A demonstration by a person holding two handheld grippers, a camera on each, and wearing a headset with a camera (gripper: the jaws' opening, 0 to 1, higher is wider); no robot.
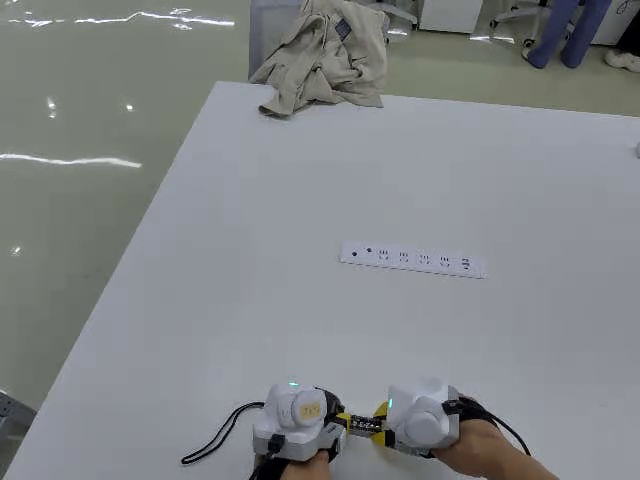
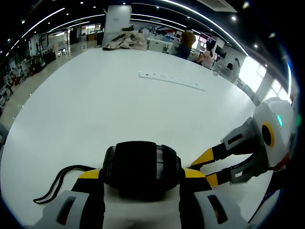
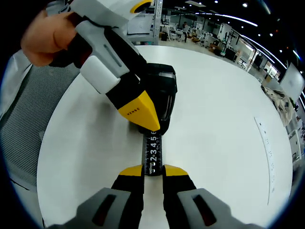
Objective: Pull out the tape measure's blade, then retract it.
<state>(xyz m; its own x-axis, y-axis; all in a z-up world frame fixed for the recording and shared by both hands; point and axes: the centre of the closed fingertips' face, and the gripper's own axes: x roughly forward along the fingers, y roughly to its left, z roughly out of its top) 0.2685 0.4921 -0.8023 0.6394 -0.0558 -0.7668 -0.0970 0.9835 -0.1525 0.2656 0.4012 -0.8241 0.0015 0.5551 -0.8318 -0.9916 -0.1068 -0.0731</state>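
Observation:
The black tape measure case (image 2: pixel 142 164) sits on the white table, and my left gripper (image 2: pixel 142 175) is shut on its two sides. A short length of the blade (image 3: pixel 153 149), with numbers 2 to 5 showing, runs out from the case (image 3: pixel 161 93) to my right gripper (image 3: pixel 152 171), which is shut on the blade's end. In the head view both grippers are at the near table edge: the left gripper (image 1: pixel 330 422) and the right gripper (image 1: pixel 380 425) face each other with the blade (image 1: pixel 362 424) between them.
A black wrist cord (image 1: pixel 215 440) trails left from the case. A white power strip (image 1: pixel 412 259) lies mid-table. A beige jacket (image 1: pixel 325 50) is heaped at the far edge. The table's left edge (image 1: pixel 130 270) drops to a shiny floor.

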